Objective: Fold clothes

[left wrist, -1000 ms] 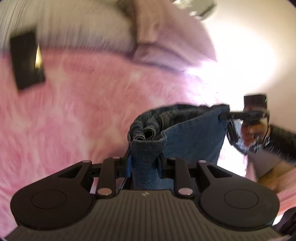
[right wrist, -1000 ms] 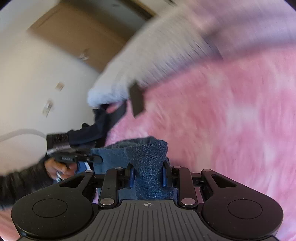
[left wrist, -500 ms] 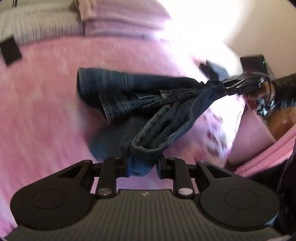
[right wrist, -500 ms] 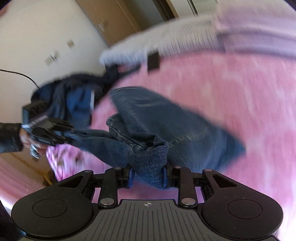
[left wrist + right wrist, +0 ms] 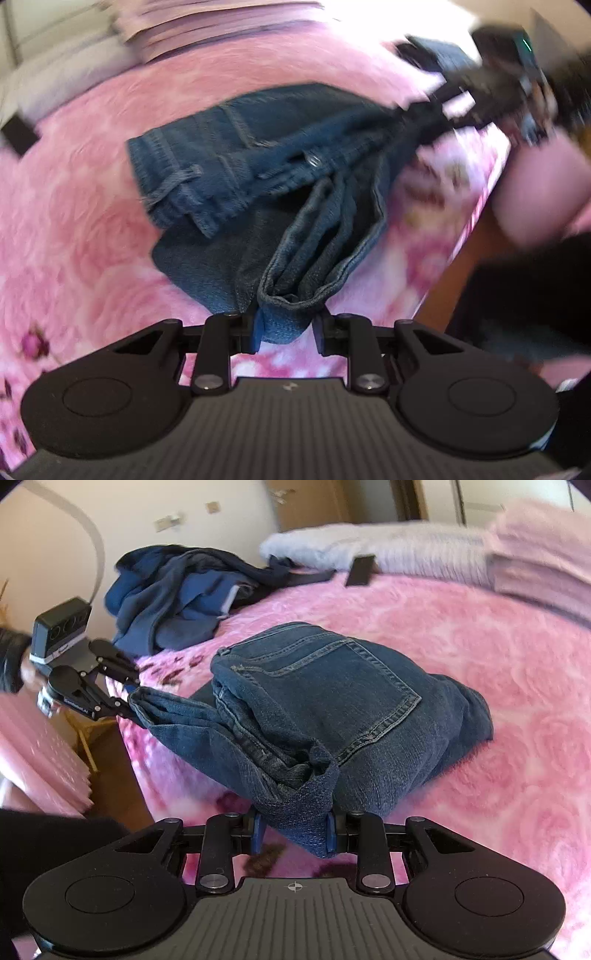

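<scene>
Dark blue denim jeans (image 5: 332,701), folded, lay on the fluffy pink bed blanket (image 5: 480,664) near its edge. Left tongs (image 5: 286,326) and right tongs (image 5: 293,829) each gripped a bunched end.

My left wrist view is smeared with motion blur and blown out white at its top right, while the right view stays sharper, both bending at the edges.

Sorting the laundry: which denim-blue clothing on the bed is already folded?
The jeans, folded pocket-up on the pink blanket and held by both grippers; the blue clothes behind lie crumpled.
</scene>
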Action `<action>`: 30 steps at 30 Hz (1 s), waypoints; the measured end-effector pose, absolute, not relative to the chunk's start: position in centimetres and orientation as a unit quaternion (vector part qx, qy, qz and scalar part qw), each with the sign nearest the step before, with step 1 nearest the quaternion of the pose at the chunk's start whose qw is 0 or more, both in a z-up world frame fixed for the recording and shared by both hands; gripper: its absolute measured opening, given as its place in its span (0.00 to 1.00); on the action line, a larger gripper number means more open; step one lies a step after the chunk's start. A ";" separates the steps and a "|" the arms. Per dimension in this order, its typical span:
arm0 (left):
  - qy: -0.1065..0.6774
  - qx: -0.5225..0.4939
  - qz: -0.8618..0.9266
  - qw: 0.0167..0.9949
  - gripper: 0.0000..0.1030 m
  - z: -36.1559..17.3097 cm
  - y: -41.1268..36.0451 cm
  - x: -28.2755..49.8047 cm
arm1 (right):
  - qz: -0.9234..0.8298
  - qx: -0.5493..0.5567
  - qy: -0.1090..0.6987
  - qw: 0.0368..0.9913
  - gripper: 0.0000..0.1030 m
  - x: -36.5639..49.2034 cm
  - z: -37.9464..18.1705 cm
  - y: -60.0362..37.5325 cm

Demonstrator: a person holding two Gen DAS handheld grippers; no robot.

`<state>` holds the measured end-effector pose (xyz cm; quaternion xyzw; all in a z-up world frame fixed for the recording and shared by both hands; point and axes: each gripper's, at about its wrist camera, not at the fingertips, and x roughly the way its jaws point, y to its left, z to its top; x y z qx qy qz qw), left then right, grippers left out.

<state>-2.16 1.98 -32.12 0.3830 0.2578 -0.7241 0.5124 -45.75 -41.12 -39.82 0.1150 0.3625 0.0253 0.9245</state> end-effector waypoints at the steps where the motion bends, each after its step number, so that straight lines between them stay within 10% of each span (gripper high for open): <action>1: 0.237 0.390 -0.728 0.512 0.22 -32.7 2.6 -2.5 | 0.025 0.098 0.352 0.930 0.29 -46.3 -40.5 -40.6; 14: 0.060 0.386 -0.725 0.567 0.22 -35.9 7.8 -5.4 | -0.036 -0.162 0.252 0.953 0.33 -49.5 -46.4 -33.5; 19: 0.062 0.369 -0.707 0.600 0.26 -36.8 9.2 -6.4 | -0.074 -0.174 0.249 0.950 0.68 -50.3 -46.9 -30.9; 30: 0.047 0.276 -0.729 0.625 0.40 -32.4 10.4 -7.1 | -0.171 -0.129 0.242 0.946 0.70 -49.8 -41.6 -28.2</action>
